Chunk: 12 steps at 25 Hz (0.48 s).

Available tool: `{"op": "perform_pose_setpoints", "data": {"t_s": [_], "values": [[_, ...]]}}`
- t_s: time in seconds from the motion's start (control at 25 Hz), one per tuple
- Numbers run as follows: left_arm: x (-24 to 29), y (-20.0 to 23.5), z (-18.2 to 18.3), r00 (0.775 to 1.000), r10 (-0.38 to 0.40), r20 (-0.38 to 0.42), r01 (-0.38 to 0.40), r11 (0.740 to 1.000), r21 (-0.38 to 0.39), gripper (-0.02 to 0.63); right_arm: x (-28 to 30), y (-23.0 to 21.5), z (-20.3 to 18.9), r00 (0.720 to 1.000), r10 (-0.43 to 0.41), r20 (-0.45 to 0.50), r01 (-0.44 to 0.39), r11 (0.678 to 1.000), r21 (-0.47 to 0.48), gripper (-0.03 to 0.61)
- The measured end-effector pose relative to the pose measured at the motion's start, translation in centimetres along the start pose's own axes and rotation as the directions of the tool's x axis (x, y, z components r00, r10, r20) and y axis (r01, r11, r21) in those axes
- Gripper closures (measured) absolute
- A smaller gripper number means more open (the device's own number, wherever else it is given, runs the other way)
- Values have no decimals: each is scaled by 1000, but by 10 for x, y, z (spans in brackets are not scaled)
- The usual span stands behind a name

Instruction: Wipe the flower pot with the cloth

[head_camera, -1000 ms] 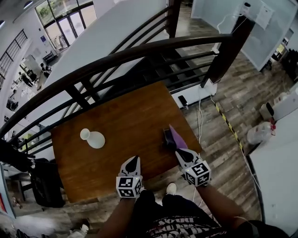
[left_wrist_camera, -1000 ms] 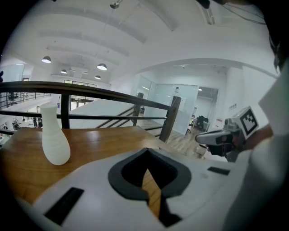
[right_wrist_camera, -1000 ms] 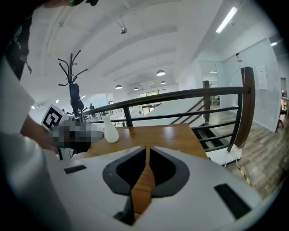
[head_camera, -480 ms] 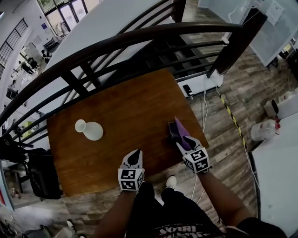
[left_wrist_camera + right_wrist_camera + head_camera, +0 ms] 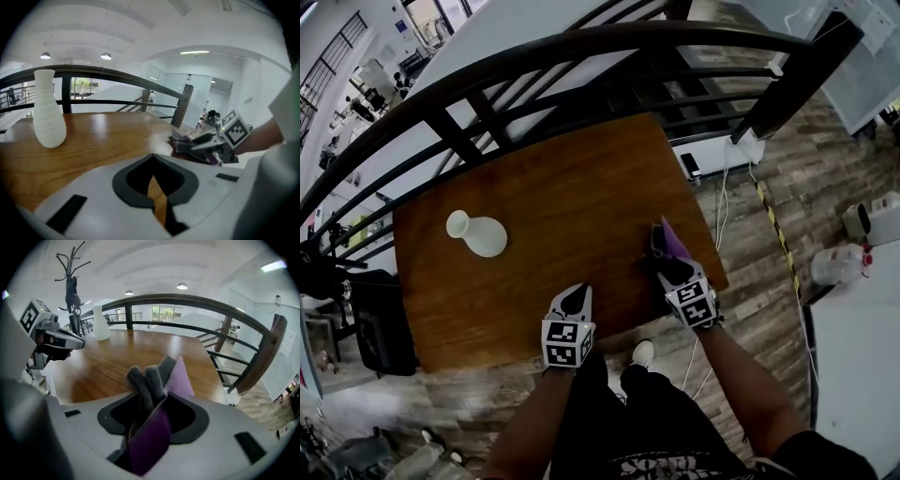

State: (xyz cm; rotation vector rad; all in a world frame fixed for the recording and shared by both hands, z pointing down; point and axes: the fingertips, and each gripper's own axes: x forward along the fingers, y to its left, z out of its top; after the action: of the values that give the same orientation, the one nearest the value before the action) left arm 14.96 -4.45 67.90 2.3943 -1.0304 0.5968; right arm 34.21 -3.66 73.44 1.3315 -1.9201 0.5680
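A white vase-shaped flower pot stands upright at the left of the wooden table; it also shows in the left gripper view and far off in the right gripper view. My right gripper is low over the table's near right corner. Its jaws have just been opening and now stand wide, with the purple and grey cloth loosely bunched between them. The cloth pokes out ahead of the jaws. My left gripper hovers by the table's front edge, shut and empty, well apart from the pot.
A black curved railing runs behind the table, with stairs beyond. A dark bag or chair stands at the table's left. Cables and a striped floor strip lie to the right. The person's shoe is under the front edge.
Both grippers have sunk toward the table. The right one has tipped downward and brought the cloth low over the table's right corner.
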Motion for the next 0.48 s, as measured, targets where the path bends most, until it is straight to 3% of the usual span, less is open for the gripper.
{"op": "perform_pose_setpoints", "data": {"t_s": [0.24, 0.48], "values": [[-13, 0, 3, 999, 47, 3, -47, 999, -3, 615, 3, -16, -4, 1000, -6, -18, 7, 999, 48, 501], [-47, 11, 16, 990, 134, 45, -133, 991, -17, 616, -5, -16, 5, 999, 31, -13, -30, 998, 58, 517]]}}
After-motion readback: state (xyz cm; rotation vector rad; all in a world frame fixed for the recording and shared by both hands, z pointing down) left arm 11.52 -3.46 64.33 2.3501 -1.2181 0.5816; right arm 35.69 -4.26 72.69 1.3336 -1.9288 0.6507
